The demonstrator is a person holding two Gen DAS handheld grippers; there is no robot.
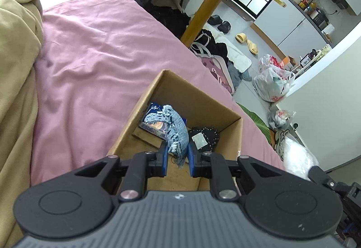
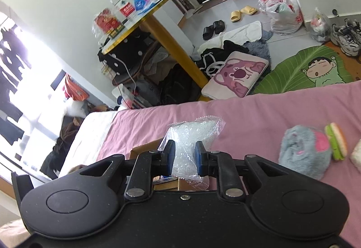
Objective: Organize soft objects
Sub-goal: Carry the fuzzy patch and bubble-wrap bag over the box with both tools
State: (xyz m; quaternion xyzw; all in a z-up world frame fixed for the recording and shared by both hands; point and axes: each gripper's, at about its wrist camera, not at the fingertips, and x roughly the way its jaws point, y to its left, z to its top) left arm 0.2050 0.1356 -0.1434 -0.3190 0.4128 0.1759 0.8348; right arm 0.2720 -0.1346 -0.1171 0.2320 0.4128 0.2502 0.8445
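Fingers of the left gripper (image 1: 177, 151) are clamping a blue-and-white knitted fringed cloth (image 1: 173, 128) over the open brown cardboard box (image 1: 234, 135) sitting on the pink bedsheet (image 1: 101, 49). Beneath the cloth, a printed packet is lying mostly hidden. Those of the right gripper (image 2: 185, 155) are pinching a clear crinkled plastic bag (image 2: 194, 130), its lower edge cut off behind the gripper body.

The bed sheet (image 1: 101, 49) is pink, with a tan blanket (image 1: 18, 67) over it. The cardboard box (image 1: 234, 133) is brown and holds a blue-and-white woven cloth (image 1: 176, 128) beside a black beaded item (image 1: 207, 133). The bag (image 2: 191, 133) is clear. The plush toy (image 2: 302, 148) is grey with pink patches, and the burger toy (image 2: 336, 142) is striped tan and green. The tongs' pads (image 2: 171, 155) are blue.
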